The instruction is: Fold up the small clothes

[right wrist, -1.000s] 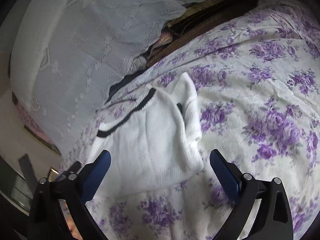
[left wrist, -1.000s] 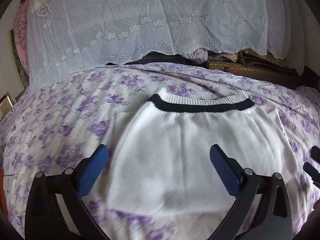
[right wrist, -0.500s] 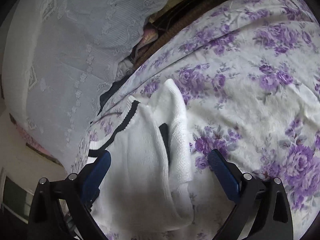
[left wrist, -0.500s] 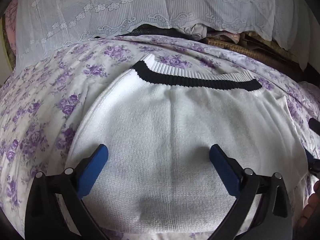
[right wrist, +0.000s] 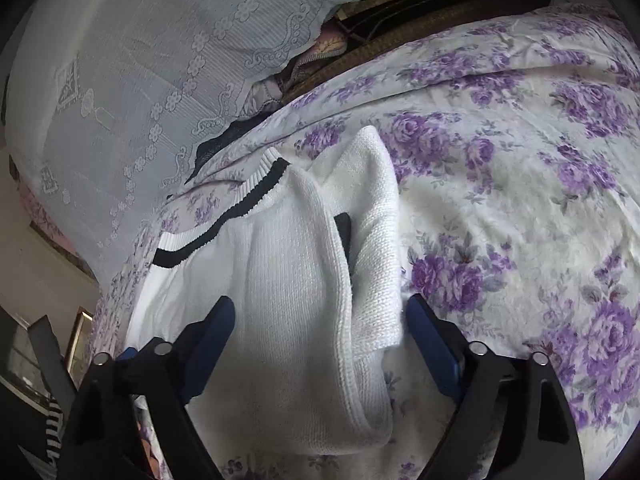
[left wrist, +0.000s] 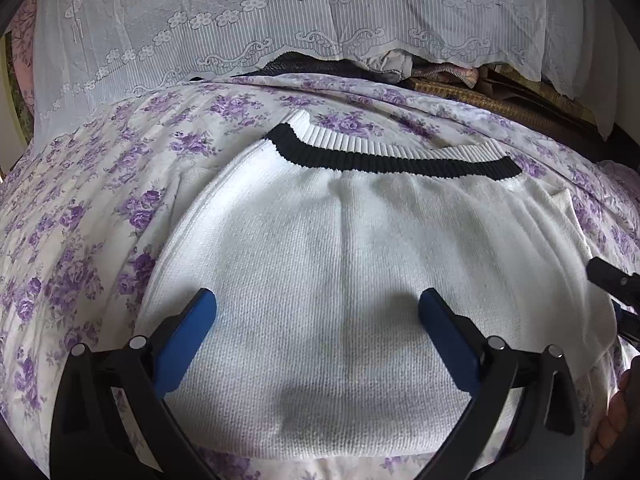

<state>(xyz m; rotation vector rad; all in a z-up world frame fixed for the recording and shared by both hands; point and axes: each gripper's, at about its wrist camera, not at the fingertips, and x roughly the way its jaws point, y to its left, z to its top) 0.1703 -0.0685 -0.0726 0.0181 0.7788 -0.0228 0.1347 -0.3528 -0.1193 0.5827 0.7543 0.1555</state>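
A white knit sweater (left wrist: 360,240) with a black band (left wrist: 392,164) at its far hem lies flat on the purple-flowered bedsheet (left wrist: 80,220). My left gripper (left wrist: 318,320) hovers low over the sweater's near part, open, its blue pads wide apart with nothing pinched. In the right wrist view the sweater (right wrist: 288,280) shows its folded right side, with a sleeve (right wrist: 376,220) lying along it. My right gripper (right wrist: 320,332) straddles that folded edge and its jaws are closing. The knit lies between the pads, which are not pressing on it. One of its fingers (left wrist: 610,278) shows at the sweater's right.
A white lace cloth (left wrist: 280,20) hangs over a pile behind the bed, with a woven mat and folded cloths (left wrist: 480,96) peeking out below it. The flowered sheet (right wrist: 520,200) stretches to the right of the sweater. A person's hand (left wrist: 616,412) shows at the bottom right.
Both grippers have come down and closer to the sweater. The right one has slid over the folded right edge and its jaws have narrowed. The left jaws stay wide.
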